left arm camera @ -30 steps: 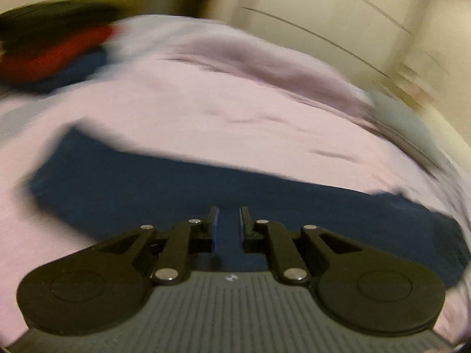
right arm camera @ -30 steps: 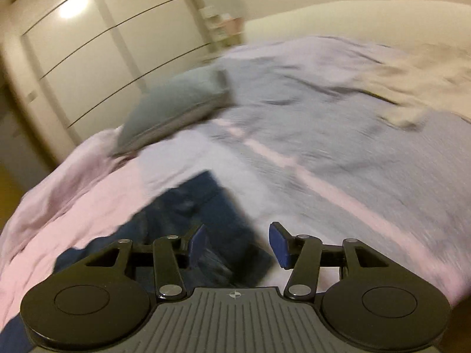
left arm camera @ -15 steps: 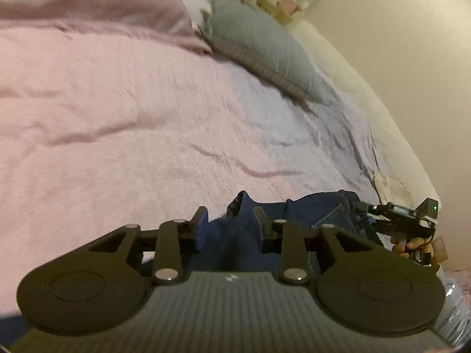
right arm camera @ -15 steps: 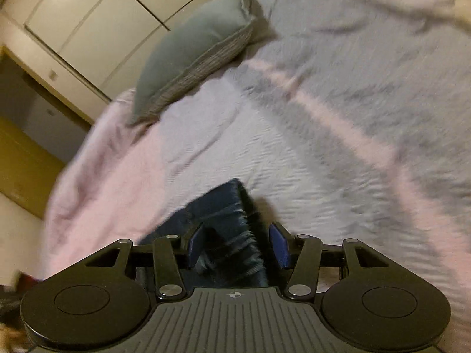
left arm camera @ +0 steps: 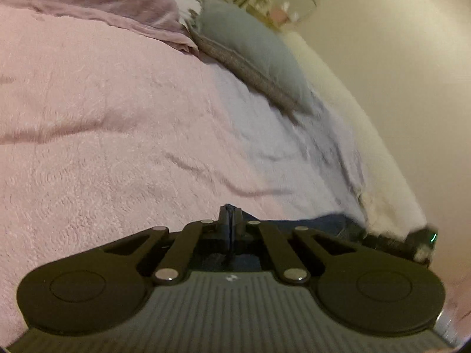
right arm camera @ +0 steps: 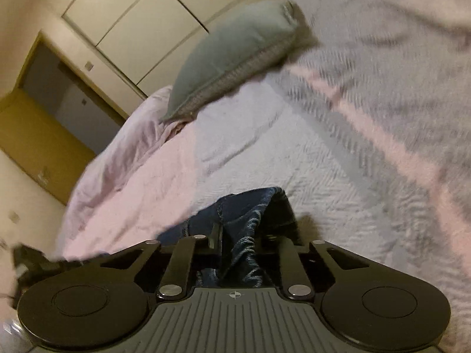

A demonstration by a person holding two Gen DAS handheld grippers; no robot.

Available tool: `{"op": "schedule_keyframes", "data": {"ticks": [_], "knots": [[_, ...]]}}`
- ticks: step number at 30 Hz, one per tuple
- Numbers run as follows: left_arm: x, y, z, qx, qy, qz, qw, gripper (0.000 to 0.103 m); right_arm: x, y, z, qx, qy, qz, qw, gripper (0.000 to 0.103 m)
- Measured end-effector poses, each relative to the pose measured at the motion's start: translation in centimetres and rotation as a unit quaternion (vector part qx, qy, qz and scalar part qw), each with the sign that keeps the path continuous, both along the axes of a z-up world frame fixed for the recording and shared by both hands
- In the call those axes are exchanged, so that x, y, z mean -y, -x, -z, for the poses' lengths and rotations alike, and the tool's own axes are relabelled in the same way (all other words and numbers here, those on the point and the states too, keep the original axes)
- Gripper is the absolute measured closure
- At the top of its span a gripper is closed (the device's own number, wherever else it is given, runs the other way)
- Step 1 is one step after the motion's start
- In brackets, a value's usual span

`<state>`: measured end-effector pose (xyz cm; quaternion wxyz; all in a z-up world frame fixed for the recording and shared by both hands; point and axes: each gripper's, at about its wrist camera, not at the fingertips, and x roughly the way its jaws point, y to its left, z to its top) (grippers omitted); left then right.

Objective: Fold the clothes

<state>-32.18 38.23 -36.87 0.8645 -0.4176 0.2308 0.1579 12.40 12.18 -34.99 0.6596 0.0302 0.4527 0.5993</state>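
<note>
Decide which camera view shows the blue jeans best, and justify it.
The right wrist view: the jeans show seams and folds, bunched between the right tongs. The left wrist view shows only a dark strip beyond the shut left tongs.

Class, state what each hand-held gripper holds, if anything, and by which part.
Both grip the jeans: the right hand-held gripper on a bunched hem-like edge, the left hand-held gripper on a thin fold of an edge.

Denim jeans (right arm camera: 250,220), textured cloth bedspread (right arm camera: 323,191)

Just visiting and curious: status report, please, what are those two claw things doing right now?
Left tool shut on jeans. Right tool shut on a bunched fold of them. Jeans on the bedspread. Pillow well clear.
</note>
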Motion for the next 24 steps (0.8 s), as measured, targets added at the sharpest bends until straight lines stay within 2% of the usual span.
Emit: {"op": "schedule_keyframes", "data": {"ticks": [3, 6, 7, 8, 9, 10, 11, 14, 15, 17, 20, 22, 24], "knots": [[1.3, -1.4, 0.9, -0.054, -0.059, -0.002, 0.9968, 0.103, -0.8, 0.3, 2.2, -0.013, 0.025, 0.029, 0.999, 0.09], [1.8, -1.3, 0.3, -0.059, -0.091, -0.012, 0.9941, 0.099, -1.0, 1.2, 1.1, 0.023, 0.038, 0.035, 0.998, 0.086], [1.9, -1.0, 0.0, -0.06, -0.101, -0.019, 0.9929, 0.099, -0.9, 1.6, 0.5, 0.04, 0.042, 0.036, 0.998, 0.08], [1.9, -0.4, -0.5, -0.064, -0.113, -0.031, 0.9911, 0.094, -0.7, 2.0, -0.2, 0.064, 0.048, 0.042, 0.996, 0.073], [1.9, 0.2, -0.9, -0.069, -0.124, -0.044, 0.989, 0.093, -0.4, 2.5, -0.9, 0.091, 0.055, 0.049, 0.993, 0.06], [1.9, 1.0, -1.4, -0.074, -0.133, -0.062, 0.9863, 0.092, -0.2, 3.0, -1.5, 0.119, 0.062, 0.057, 0.989, 0.056], [2.1, 2.1, -2.0, -0.075, -0.141, -0.081, 0.9839, 0.092, 0.3, 3.6, -2.2, 0.148, 0.062, 0.072, 0.985, 0.056], [3.2, 4.1, -3.0, -0.037, -0.125, -0.074, 0.9887, 0.093, 1.1, 6.1, -4.6, 0.235, 0.046, 0.111, 0.965, 0.055], [3.7, 4.6, -3.3, -0.026, -0.121, -0.069, 0.9899, 0.093, 0.9, 7.0, -5.2, 0.25, 0.034, 0.107, 0.962, 0.055], [5.1, 4.1, -3.1, -0.031, -0.124, -0.035, 0.9912, 0.093, -0.4, 9.0, -5.9, 0.256, 0.006, 0.066, 0.964, 0.055], [7.3, 1.8, -1.6, -0.069, -0.165, 0.026, 0.9836, 0.095, -3.7, 12.8, -4.8, 0.264, 0.0, -0.038, 0.964, 0.056], [7.5, 0.9, -0.1, -0.092, -0.193, 0.026, 0.9766, 0.097, -5.5, 14.4, -3.0, 0.289, 0.014, -0.09, 0.953, 0.056], [6.3, 1.3, 1.1, -0.096, -0.2, 0.003, 0.9751, 0.1, -6.7, 14.5, -0.4, 0.338, 0.051, -0.088, 0.936, 0.056]]}}
